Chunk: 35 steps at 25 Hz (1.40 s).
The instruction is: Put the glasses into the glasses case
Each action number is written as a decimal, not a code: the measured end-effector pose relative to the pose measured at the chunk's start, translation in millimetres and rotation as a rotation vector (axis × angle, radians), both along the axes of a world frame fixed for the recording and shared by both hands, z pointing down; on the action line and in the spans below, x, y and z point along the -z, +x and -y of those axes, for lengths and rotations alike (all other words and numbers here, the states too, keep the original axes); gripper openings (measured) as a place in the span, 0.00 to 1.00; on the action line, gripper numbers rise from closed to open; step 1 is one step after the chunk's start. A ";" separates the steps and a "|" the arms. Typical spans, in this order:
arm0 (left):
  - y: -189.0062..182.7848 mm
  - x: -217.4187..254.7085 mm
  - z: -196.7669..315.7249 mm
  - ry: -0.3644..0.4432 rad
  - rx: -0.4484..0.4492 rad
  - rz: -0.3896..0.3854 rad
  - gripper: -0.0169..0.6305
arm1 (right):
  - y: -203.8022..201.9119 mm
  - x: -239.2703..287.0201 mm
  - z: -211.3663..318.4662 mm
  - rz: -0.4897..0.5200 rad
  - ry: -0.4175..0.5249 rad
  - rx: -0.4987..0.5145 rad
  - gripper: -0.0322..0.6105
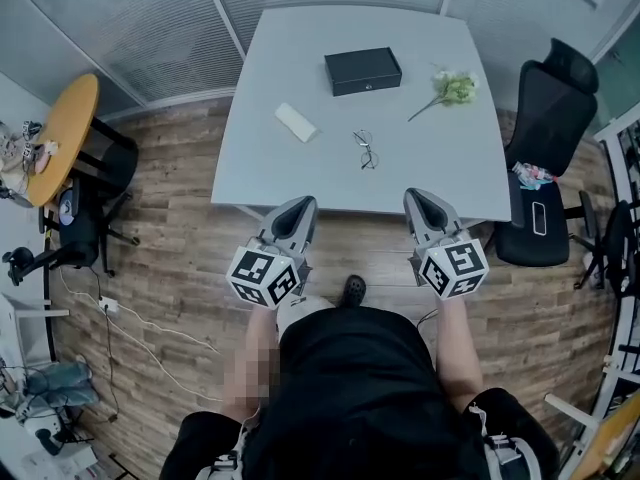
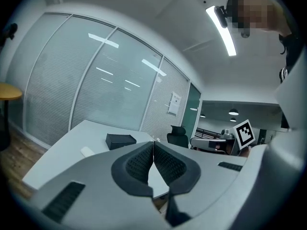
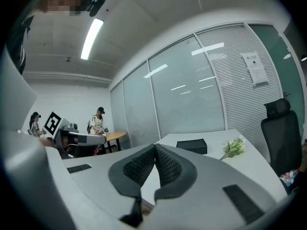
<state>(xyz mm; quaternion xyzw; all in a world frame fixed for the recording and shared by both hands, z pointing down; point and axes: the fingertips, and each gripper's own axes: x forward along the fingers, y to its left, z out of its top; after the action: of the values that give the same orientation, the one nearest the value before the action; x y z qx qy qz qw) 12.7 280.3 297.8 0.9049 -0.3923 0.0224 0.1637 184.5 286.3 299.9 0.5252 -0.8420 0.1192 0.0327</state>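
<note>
Both pinched tight on nothing: left gripper [image 1: 302, 204], right gripper [image 1: 420, 198], hanging at the table [image 1: 260, 158] edge | glasses [image 1: 366, 150] lying mid-table | glasses case [image 1: 362, 70] closed, farther back

Grey two-jaw right gripper [image 3: 155, 147], jaws pressed together and empty, lower centre.
Behind it, a white table [image 3: 249, 164] holds a black rectangular case [image 3: 192, 146] and, right of it, a green flower sprig [image 3: 233, 148].

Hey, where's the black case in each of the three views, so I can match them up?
Head view: black case upper centre, on the white table's far part.
Left gripper view: black case left of centre, just beyond the jaws.
Right gripper view: black case right of centre, past the jaw tips.
Shared landmark: the white table it lies on, seen in all three.
</note>
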 end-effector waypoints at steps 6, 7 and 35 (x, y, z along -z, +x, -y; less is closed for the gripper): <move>-3.6 -11.8 0.4 -0.031 0.020 0.007 0.06 | -13.6 -8.9 6.4 -0.001 -0.015 0.045 0.08; -4.9 -13.5 1.0 -0.035 0.021 0.010 0.06 | -15.8 -10.5 7.8 -0.002 -0.019 0.046 0.08; -65.5 -56.2 107.3 -0.156 0.052 0.018 0.06 | -100.3 -43.4 128.2 -0.046 -0.117 0.135 0.08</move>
<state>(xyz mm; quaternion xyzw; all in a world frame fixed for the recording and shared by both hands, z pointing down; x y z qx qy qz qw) -52.8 173.1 354.0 0.8786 -0.4142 0.0566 0.2309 84.2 158.1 343.3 0.4670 -0.8661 0.1536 0.0906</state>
